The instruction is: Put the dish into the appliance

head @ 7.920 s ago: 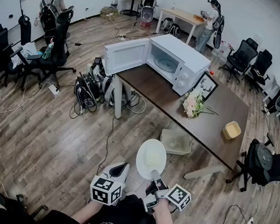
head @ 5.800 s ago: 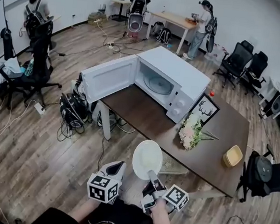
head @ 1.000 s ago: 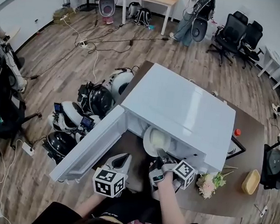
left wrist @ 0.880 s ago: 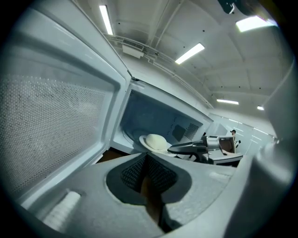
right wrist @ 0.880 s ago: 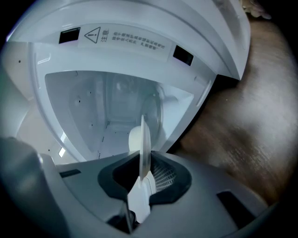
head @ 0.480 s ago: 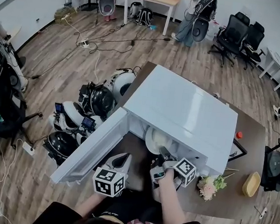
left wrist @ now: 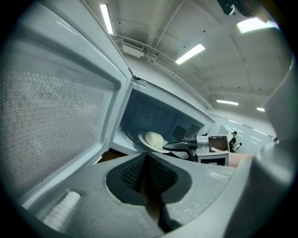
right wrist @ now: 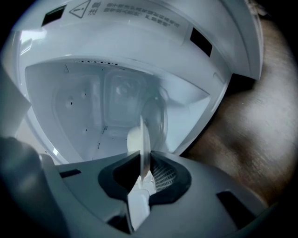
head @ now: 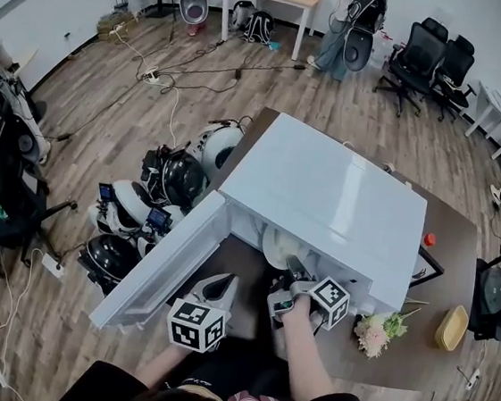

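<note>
jaws of right gripper (right wrist: 145,168): clamped on the rim of the dish (right wrist: 145,138), a white plate bearing a pale mound, held inside the cavity of the open microwave (head: 323,194). jaws of left gripper (left wrist: 145,163): drawn together, nothing held, positioned beside the open door (head: 160,264). microwave stood on brown surface (head: 447,249).

Head view: bright, even overhead light, strong fisheye bend w/ dark corners; soft sheen on microwave (head: 324,190) top. Left gripper view: ceiling light strips (left wrist: 190,53) glare, one blown out top right; left hand-held gripper (left wrist: 145,158) near body out of focus. Right gripper view: microwave cavity pale & hazy, counter (right wrist: 242,139) dim, smeared; edges vignetted black.
</note>
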Demonstrator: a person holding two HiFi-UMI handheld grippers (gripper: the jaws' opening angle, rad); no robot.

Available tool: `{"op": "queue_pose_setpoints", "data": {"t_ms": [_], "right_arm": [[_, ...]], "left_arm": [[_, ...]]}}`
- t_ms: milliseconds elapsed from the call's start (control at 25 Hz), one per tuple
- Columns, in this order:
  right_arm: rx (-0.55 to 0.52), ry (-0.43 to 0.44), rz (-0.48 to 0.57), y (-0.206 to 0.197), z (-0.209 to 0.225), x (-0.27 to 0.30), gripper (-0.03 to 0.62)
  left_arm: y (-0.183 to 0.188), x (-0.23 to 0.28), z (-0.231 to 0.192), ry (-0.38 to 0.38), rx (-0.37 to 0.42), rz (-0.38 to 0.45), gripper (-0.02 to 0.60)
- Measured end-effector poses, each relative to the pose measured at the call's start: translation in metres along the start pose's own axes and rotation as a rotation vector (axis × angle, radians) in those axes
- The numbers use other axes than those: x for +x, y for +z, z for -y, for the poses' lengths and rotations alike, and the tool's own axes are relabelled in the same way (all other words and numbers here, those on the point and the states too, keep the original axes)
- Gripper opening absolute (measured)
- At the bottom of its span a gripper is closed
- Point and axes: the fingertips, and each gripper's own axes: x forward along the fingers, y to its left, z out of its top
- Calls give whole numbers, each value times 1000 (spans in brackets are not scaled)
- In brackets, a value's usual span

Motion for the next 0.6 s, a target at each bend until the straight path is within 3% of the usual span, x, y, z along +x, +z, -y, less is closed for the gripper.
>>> {"op": "queue_pose_setpoints", "data": {"t_ms": [600], "right_arm": [[-50,-2,43,11,-3,13,57]], "left_arm": [[0,3,0,-20,6,0,9]]}}
